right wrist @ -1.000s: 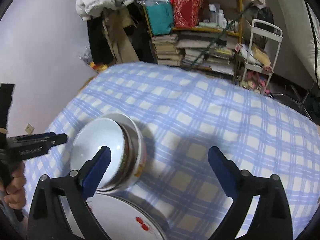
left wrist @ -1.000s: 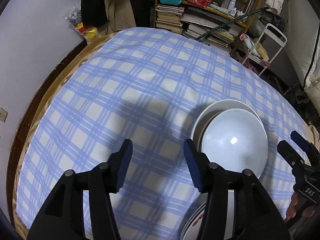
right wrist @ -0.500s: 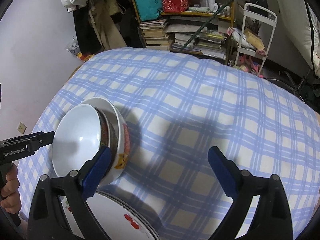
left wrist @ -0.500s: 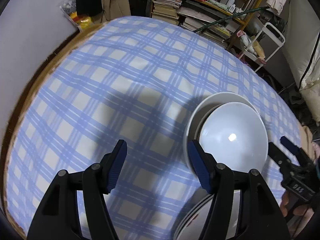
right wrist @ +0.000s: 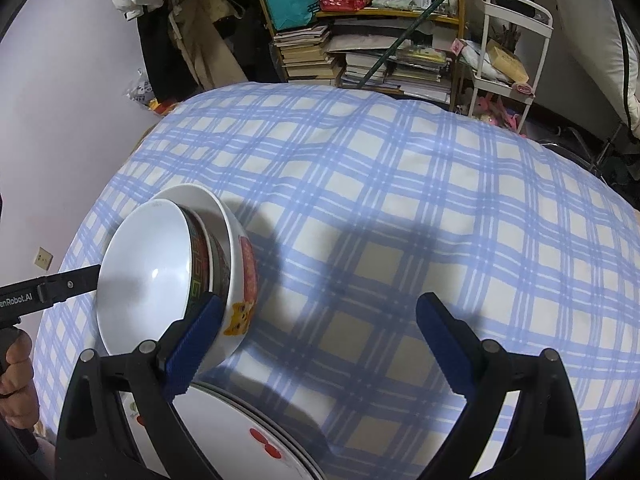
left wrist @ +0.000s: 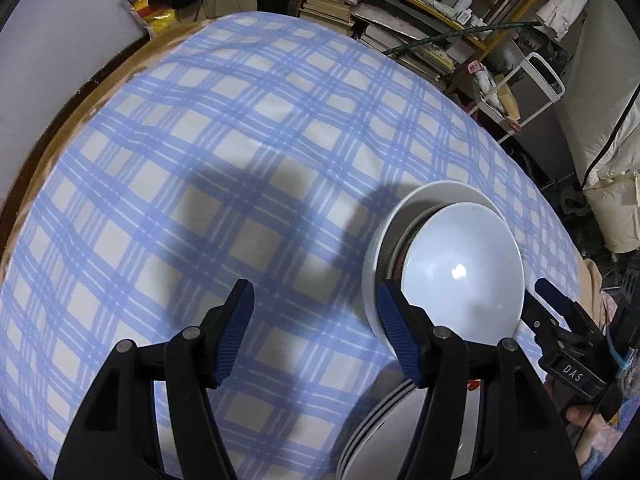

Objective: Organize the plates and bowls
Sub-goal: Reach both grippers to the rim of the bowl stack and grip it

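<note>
A nest of white bowls (left wrist: 460, 268) stands on the blue checked tablecloth (left wrist: 240, 160); it also shows in the right wrist view (right wrist: 152, 276), its outer bowl printed with a red band and an orange cat. A stack of white plates (left wrist: 384, 432) lies in front of it, with red marks in the right wrist view (right wrist: 248, 440). My left gripper (left wrist: 316, 332) is open and empty just left of the bowls. My right gripper (right wrist: 316, 340) is open and empty, its left finger (right wrist: 196, 344) beside the outer bowl. Each gripper shows in the other's view, the right (left wrist: 560, 340) and the left (right wrist: 52, 292).
The round table's wooden edge (left wrist: 52, 148) shows at the left by a white wall. Behind the table stand yellow shelves with books (right wrist: 360, 52), a white cart (right wrist: 508, 60) and hanging clothes (right wrist: 180, 20).
Both grippers have lifted and pulled back a little from the bowls, and both views now sit higher over the table. The bowls and plates have stayed in place.
</note>
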A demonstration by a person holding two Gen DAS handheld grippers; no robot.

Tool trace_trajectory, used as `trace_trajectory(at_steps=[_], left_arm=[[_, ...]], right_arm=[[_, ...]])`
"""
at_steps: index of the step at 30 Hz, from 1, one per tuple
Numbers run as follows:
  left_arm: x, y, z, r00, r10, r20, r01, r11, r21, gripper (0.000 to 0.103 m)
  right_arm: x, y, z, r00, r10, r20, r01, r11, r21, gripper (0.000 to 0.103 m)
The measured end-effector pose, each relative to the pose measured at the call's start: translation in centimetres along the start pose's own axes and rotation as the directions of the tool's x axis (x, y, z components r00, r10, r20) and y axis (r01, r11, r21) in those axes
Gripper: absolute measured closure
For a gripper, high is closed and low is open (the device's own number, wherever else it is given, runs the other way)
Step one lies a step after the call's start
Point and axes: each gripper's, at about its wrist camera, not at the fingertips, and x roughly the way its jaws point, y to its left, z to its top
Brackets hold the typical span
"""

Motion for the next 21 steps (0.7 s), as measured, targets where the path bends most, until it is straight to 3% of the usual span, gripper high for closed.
trace_trajectory(at_steps=[11,18,21], left_arm=[[0.4,-1.1,-0.2,0.998,0.06,0.01,-0.061,0.996,0.058,0.039],[0.6,-2.5,0.2,0.987,0.155,0.043,-0.16,0.977,0.141,0.039],[0.7,-2.5,0.5,0.989,0.146,0.029,-0.149,0.978,0.145,0.043]], right_arm=[[0.4,-0.1,-0.1,1.0,0.007,-0.014,-0.007,1.0,0.012,0.001],[0.8,-0.3,0.0,0.999,0.007,-0.05,-0.004,0.999,0.052,0.001],[0.9,-0.6,0.0,0.998,0.027,-0.062,-0.022,0.997,0.078,0.005]])
